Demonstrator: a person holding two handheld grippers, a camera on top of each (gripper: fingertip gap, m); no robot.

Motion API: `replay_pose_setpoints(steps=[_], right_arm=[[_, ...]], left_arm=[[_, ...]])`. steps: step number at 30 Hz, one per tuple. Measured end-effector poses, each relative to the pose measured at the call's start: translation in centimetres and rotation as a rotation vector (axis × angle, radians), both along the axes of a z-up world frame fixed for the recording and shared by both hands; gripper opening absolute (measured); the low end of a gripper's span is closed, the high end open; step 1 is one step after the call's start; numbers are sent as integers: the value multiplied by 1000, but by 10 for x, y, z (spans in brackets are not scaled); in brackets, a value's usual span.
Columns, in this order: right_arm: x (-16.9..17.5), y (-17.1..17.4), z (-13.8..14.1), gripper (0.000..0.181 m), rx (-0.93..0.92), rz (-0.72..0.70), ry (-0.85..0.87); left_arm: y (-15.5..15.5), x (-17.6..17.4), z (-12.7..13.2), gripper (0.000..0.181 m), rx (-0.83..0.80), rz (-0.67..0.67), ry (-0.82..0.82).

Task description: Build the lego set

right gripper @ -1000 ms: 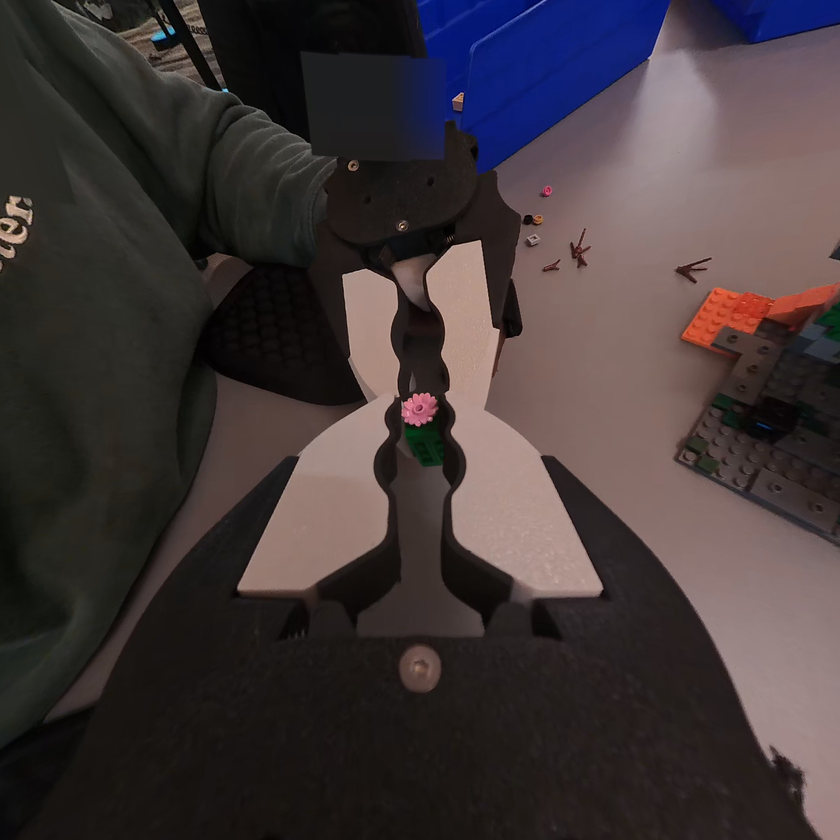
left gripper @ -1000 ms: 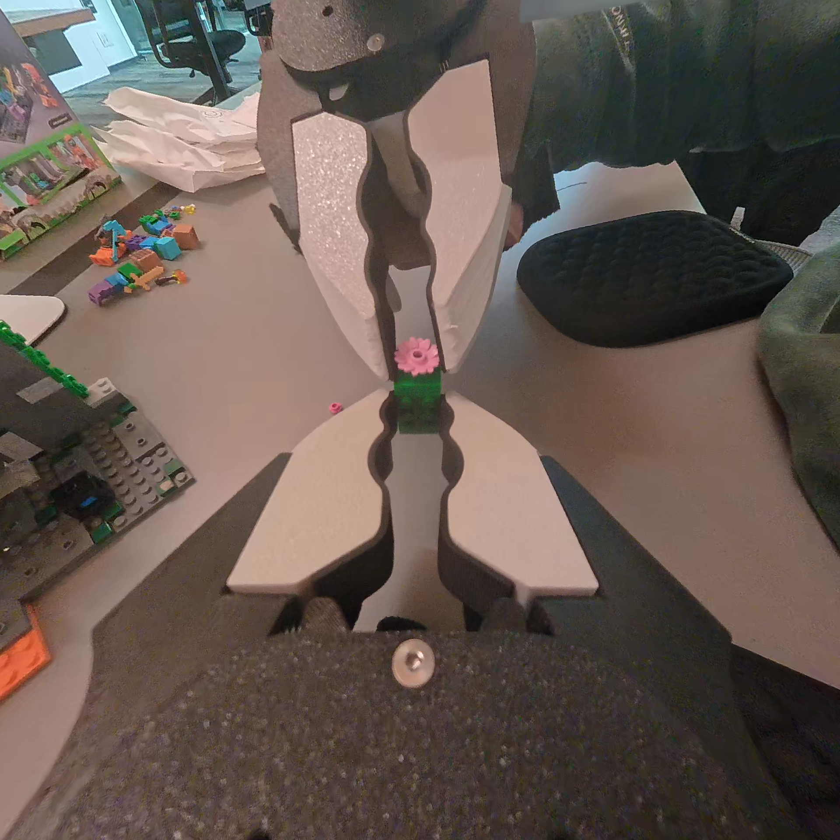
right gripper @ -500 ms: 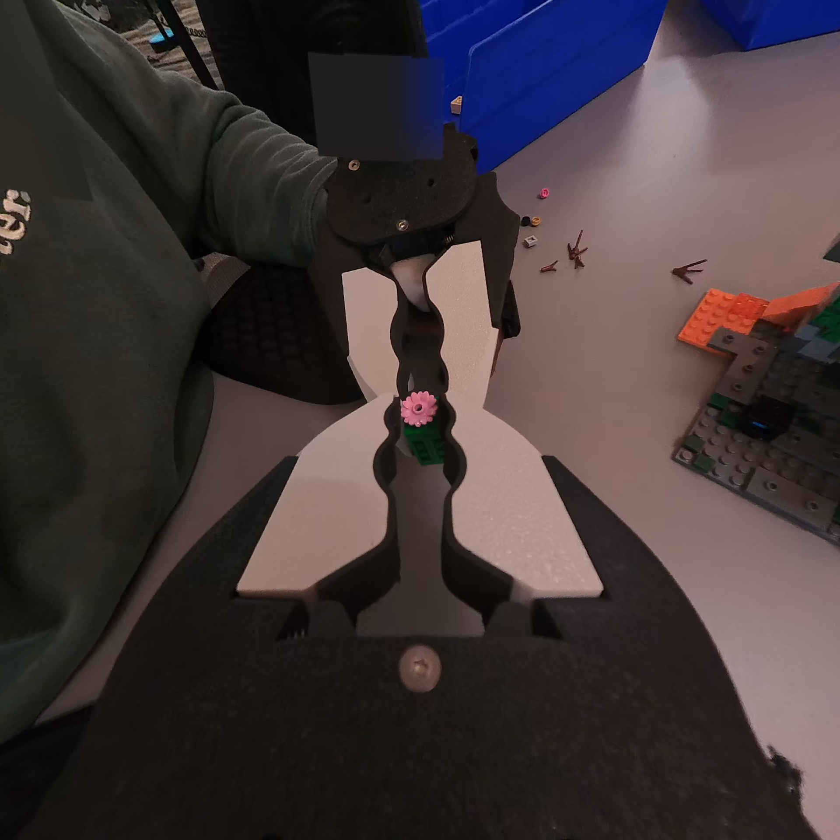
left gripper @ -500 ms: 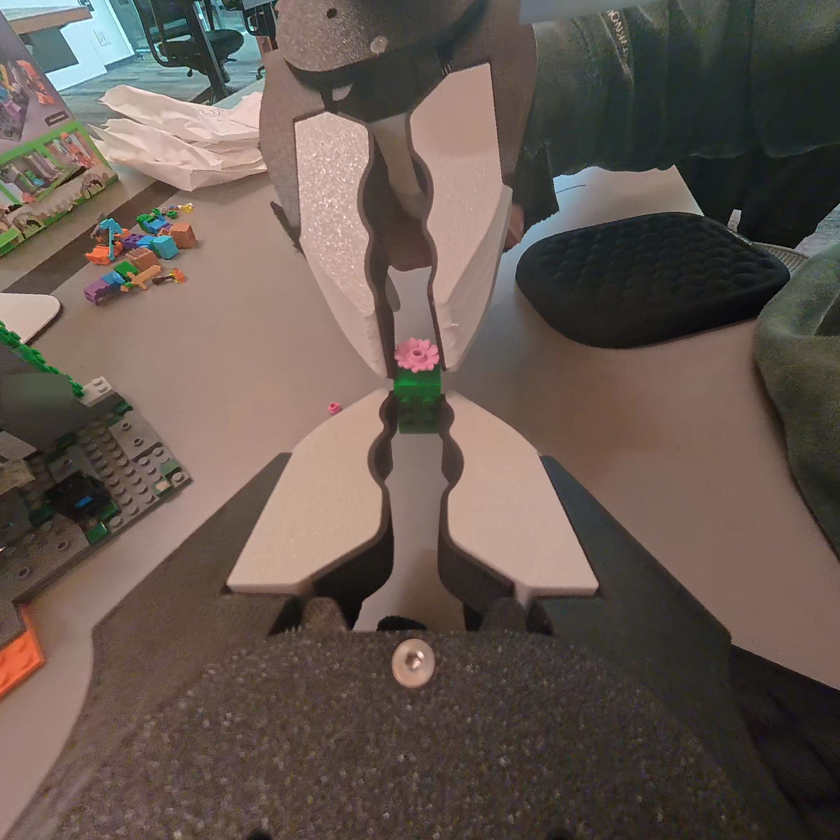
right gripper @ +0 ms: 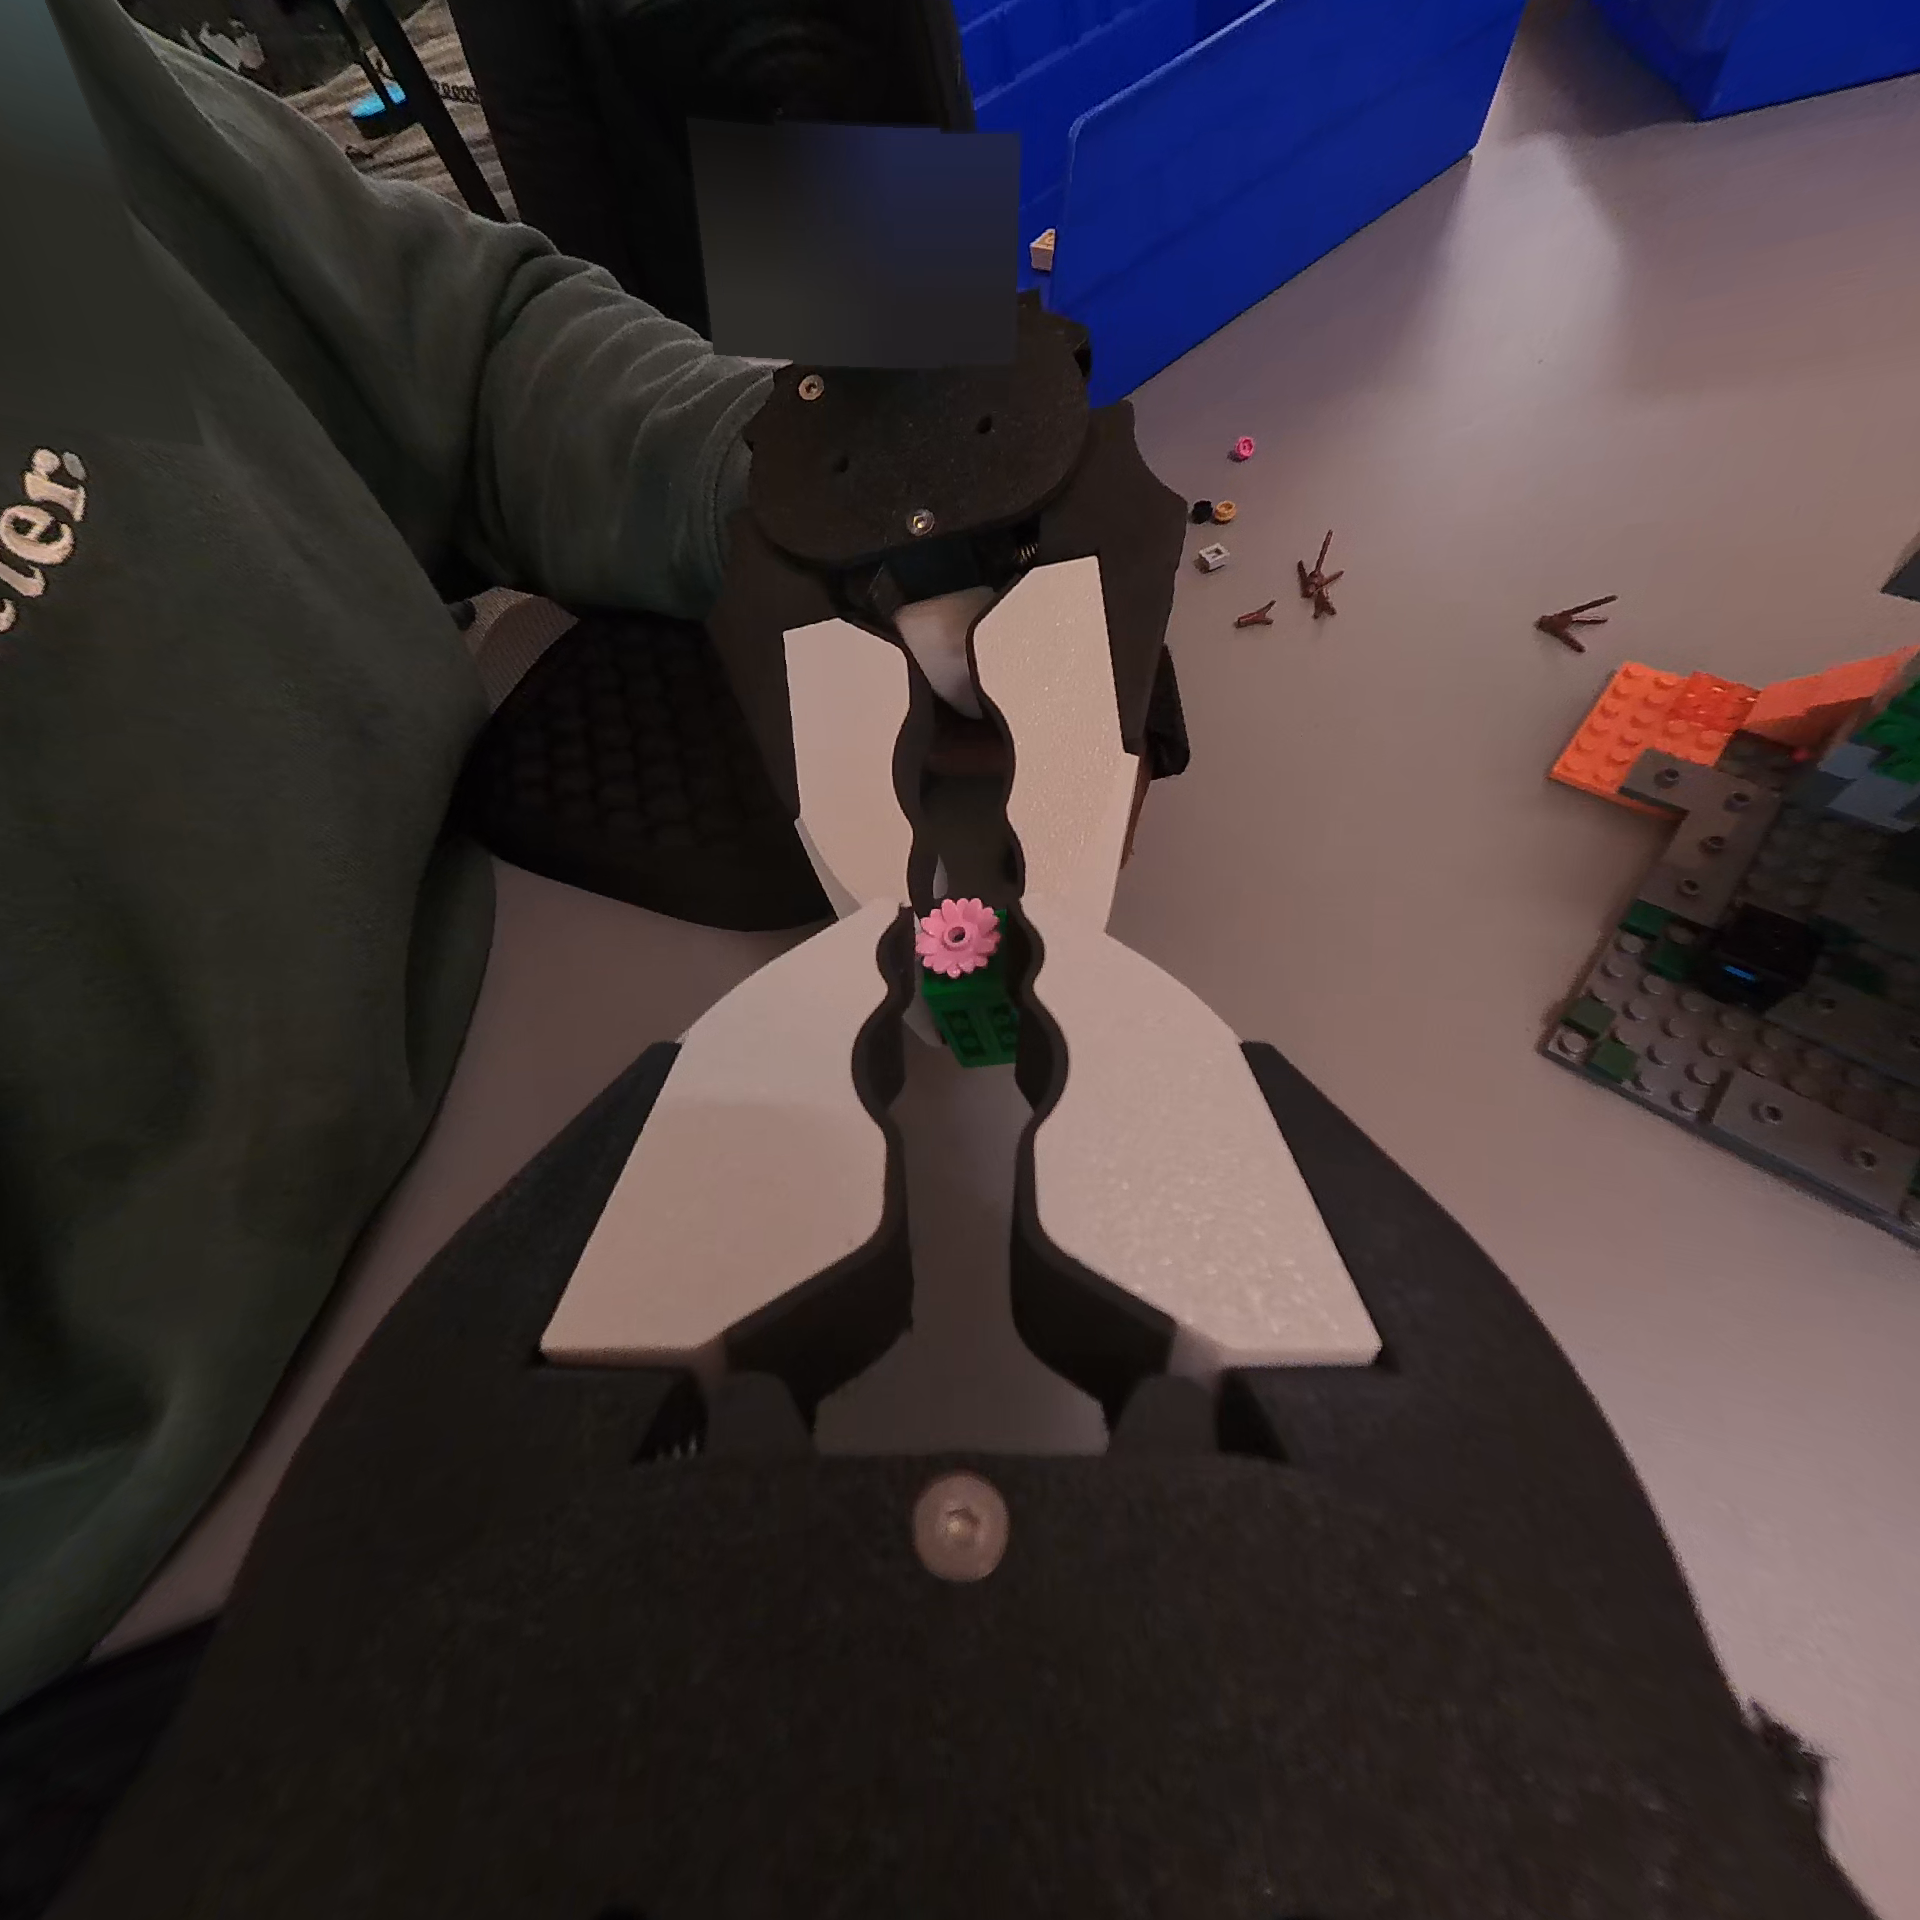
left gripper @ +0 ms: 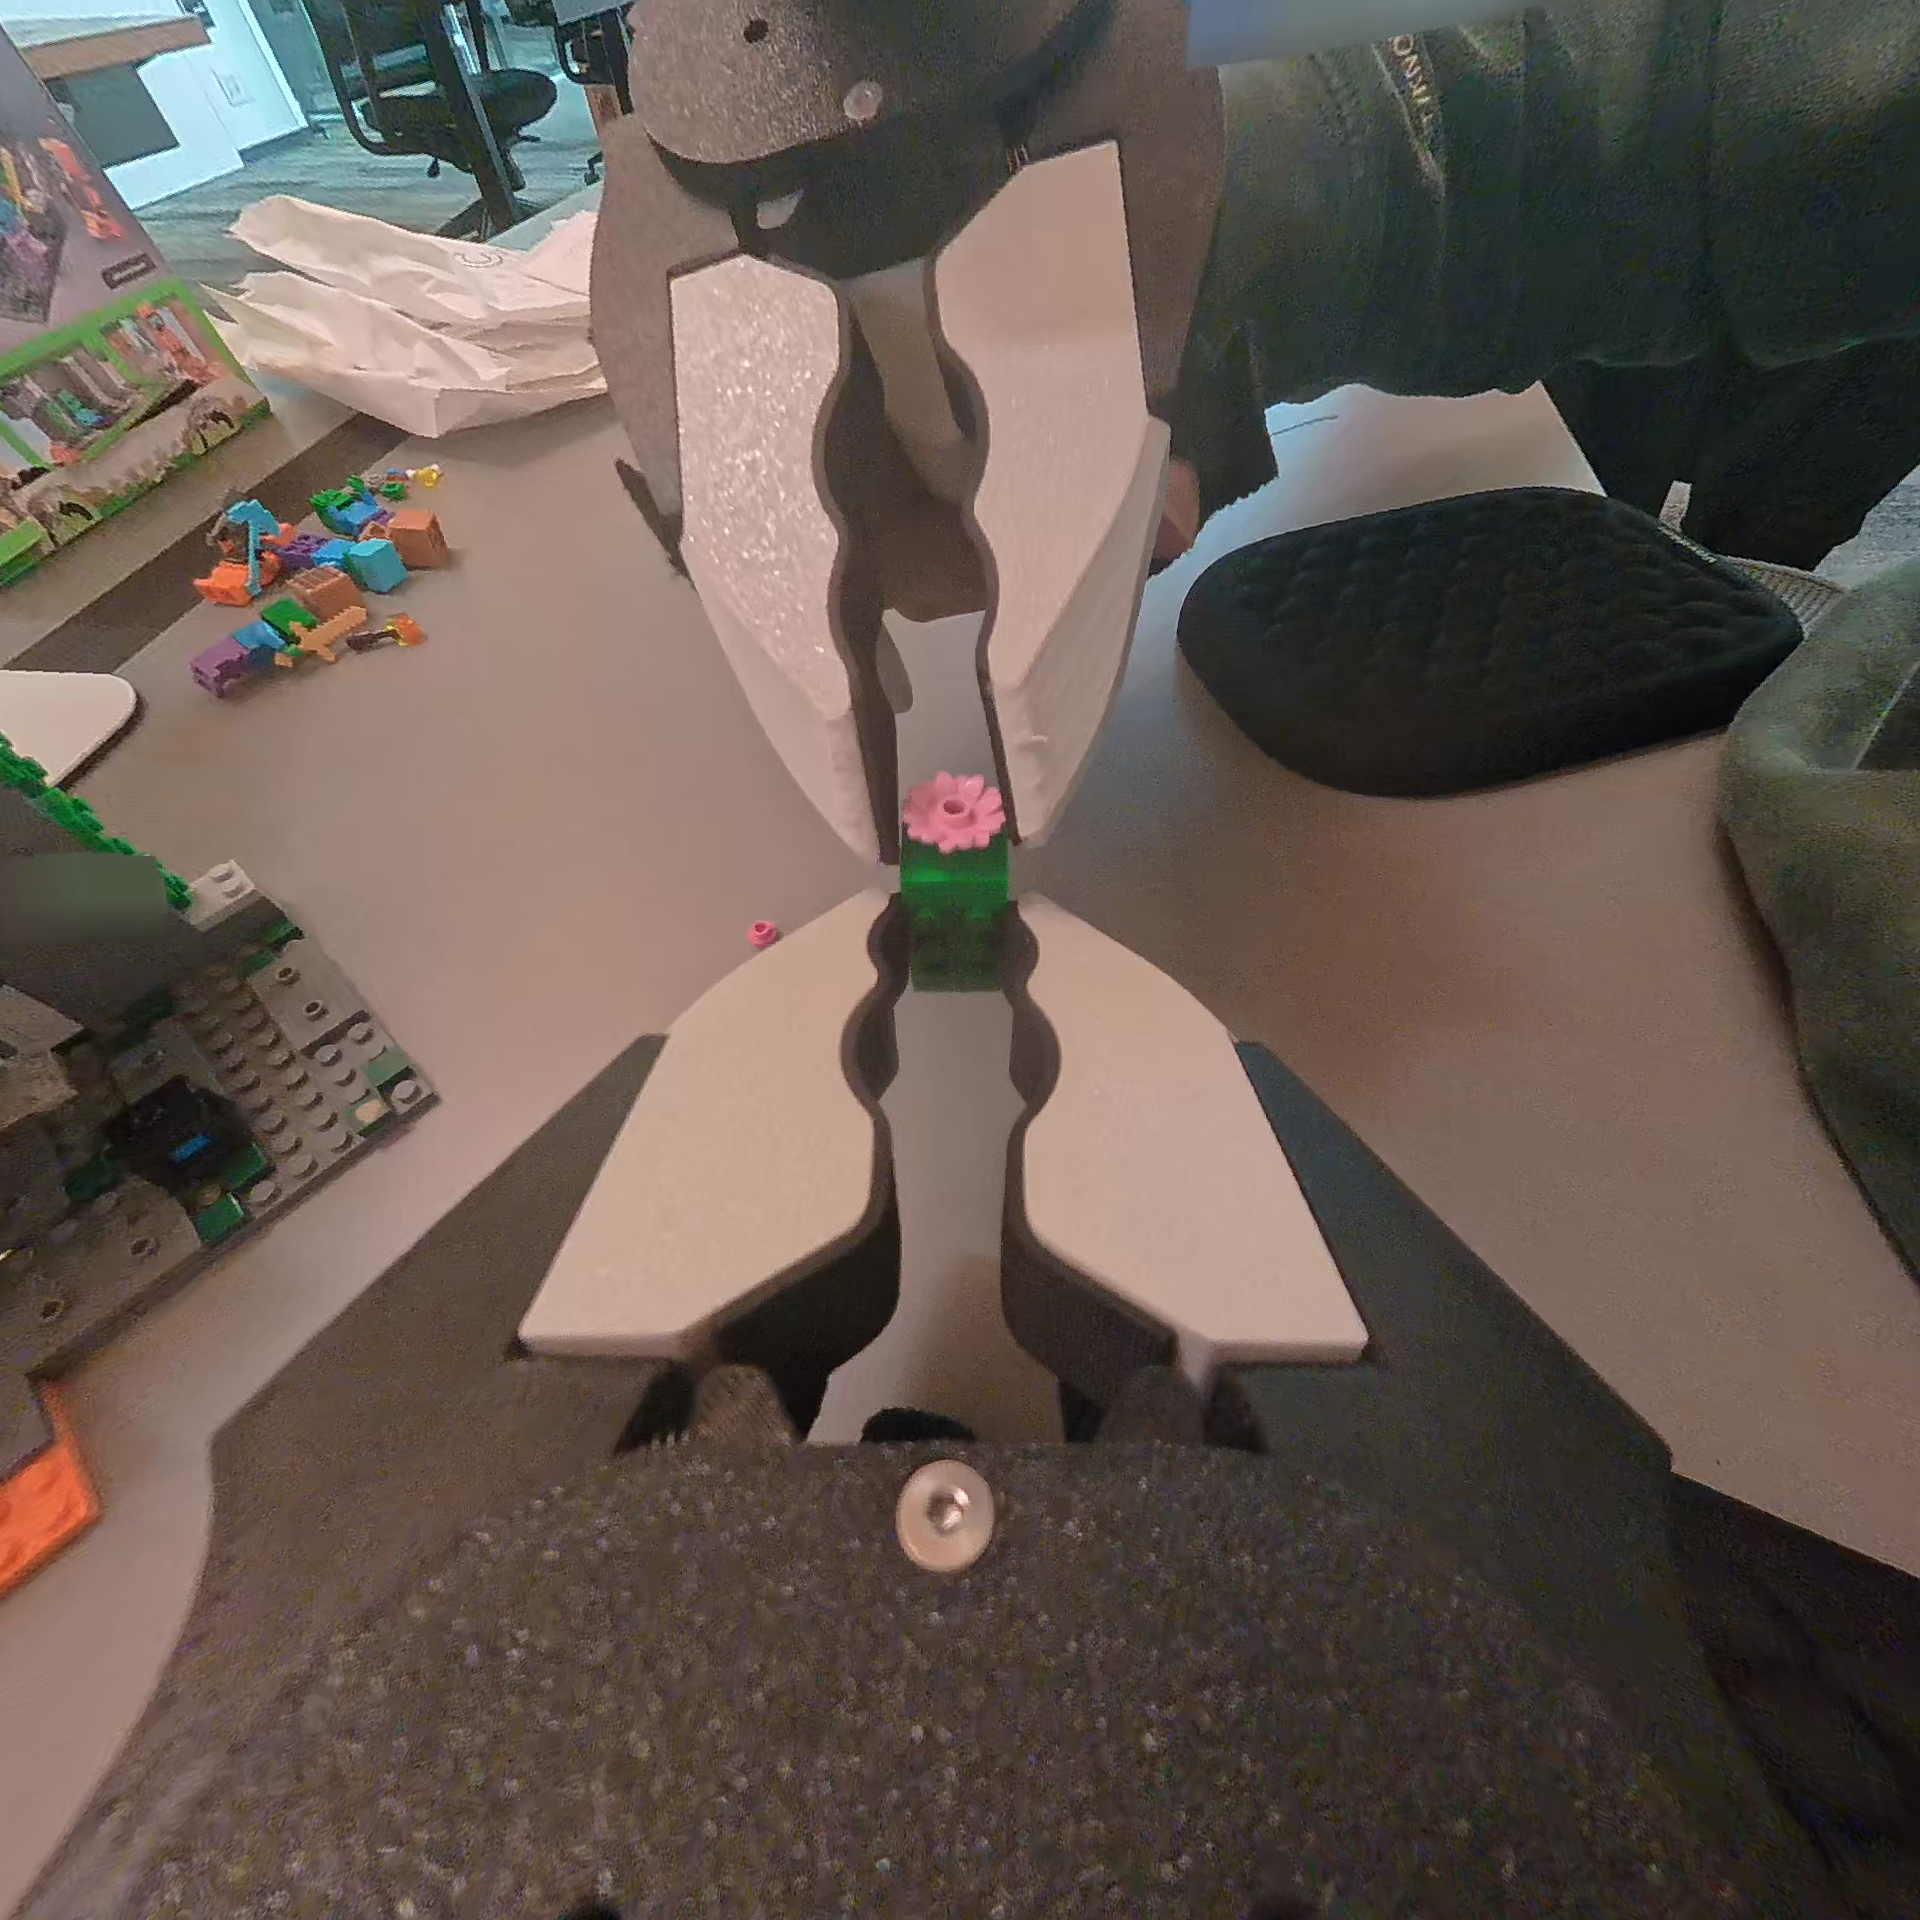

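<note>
We hold the green brick [left gripper: 953, 914] up off the tabletop [left gripper: 520, 831], with the pink flower [left gripper: 953, 812] seated on its top. Our left gripper [left gripper: 951, 940] is clamped on the brick's lower part. Our right gripper [right gripper: 956, 987] faces it tip to tip, and its fingers [right gripper: 1132, 1122] flank the same brick near the flower. In the right wrist view the brick sits against the right-hand finger with a sliver of gap at the other, so we cannot tell whether that grip is closed on it.

Going left to right in the left wrist view, we see what the other camera lacks: the set's box [left gripper: 94, 395] at the far left edge, crumpled white paper bags [left gripper: 416, 312], a heap of loose coloured pieces [left gripper: 312, 582], and one tiny pink stud [left gripper: 764, 933] just beside our left finger. The grey build [left gripper: 208, 1101] sits at the left edge there. A black cushion [left gripper: 1475, 634] lies to the right.

Only the right wrist view shows our green sleeve [right gripper: 260, 727] filling its left side, the blue bins [right gripper: 1247, 187] at the back, and small brown twig pieces [right gripper: 1320, 582] scattered on the tabletop. The build [right gripper: 1745, 977] is cut by the right edge. Bare tabletop lies between the grippers and the build.
</note>
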State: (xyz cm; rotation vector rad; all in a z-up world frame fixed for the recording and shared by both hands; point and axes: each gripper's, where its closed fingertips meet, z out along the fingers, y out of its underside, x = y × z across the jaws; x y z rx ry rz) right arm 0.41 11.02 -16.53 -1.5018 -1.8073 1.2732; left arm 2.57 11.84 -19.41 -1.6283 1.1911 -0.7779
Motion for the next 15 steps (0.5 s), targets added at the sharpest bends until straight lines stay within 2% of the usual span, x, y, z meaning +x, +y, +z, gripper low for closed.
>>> replay_pose_setpoints(steps=[11,15], right_arm=[[0,1,3,18,-17,-4,6],[2,5,8,25,-107,-37,-4]], left_arm=[[0,0,0,17,1,-1,1],[0,0,0,17,0,0,1]])
